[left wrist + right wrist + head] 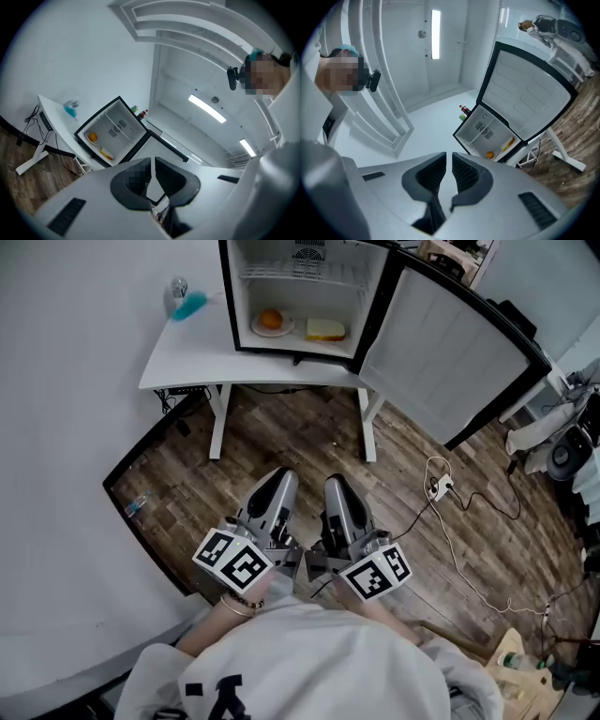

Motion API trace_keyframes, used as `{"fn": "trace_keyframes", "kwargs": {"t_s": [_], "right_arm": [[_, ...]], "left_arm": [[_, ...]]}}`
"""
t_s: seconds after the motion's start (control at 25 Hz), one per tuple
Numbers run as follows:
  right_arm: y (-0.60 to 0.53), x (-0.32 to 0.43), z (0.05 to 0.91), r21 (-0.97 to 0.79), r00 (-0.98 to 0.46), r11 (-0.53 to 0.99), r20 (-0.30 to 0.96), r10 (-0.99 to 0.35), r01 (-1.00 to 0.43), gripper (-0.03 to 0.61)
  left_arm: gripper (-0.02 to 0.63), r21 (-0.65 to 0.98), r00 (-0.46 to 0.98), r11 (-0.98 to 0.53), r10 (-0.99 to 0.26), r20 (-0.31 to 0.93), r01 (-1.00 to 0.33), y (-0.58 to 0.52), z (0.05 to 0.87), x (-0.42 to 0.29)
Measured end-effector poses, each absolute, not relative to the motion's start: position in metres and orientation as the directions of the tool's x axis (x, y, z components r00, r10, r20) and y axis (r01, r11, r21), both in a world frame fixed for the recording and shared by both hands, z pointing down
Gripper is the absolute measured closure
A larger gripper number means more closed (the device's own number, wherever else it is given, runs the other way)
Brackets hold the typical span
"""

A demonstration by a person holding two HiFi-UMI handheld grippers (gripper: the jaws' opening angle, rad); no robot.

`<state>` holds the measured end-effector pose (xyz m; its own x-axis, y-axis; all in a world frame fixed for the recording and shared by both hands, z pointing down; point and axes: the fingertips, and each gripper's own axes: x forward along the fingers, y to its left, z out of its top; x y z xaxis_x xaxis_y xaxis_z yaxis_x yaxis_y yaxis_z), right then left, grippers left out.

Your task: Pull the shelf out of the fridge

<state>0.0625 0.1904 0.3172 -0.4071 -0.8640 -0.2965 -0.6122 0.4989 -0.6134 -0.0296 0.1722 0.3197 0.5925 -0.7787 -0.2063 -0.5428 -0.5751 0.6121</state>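
Hanging low in front of the person, well apart from the fridge (298, 296), the left tool (280, 480) and the right tool (337, 486) lie side by side, each with its jaws together and nothing between them. The only markings to make out are the black-and-white square patterns on each tool's cube; dark print on the person's light shirt (281, 662) is cut off by the lower edge and cannot be read. The fridge stands on a white surface (187, 357) with its door (450, 352) swung wide. The wire shelf (300, 276) sits in place in the upper part of the compartment, above a plate (289, 327) with an orange fruit (271, 319) and a yellow-and-white item (325, 330) too small to identify. The fridge top is cut off in the head view. A blurred blue-and-clear object (183, 300) stands on the surface left of the fridge.
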Motion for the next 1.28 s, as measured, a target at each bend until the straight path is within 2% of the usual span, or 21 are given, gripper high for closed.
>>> {"fn": "trace_keyframes", "kwargs": {"t_s": [0.68,1.28], "right_arm": [[0.056,0.024,0.314,-0.622,-0.342,0.451,-0.295,-0.892,-0.640,0.521],[0.025,0.013,0.315,-0.623,-0.339,0.437,-0.277,-0.899,-0.649,0.522]], "left_arm": [[0.581,0.587,0.646,-0.621,-0.735,-0.207,-0.519,0.033,0.314,-0.065],[0.581,0.621,0.649,-0.611,-0.732,-0.206,-0.492,0.003,0.320,-0.076]]}}
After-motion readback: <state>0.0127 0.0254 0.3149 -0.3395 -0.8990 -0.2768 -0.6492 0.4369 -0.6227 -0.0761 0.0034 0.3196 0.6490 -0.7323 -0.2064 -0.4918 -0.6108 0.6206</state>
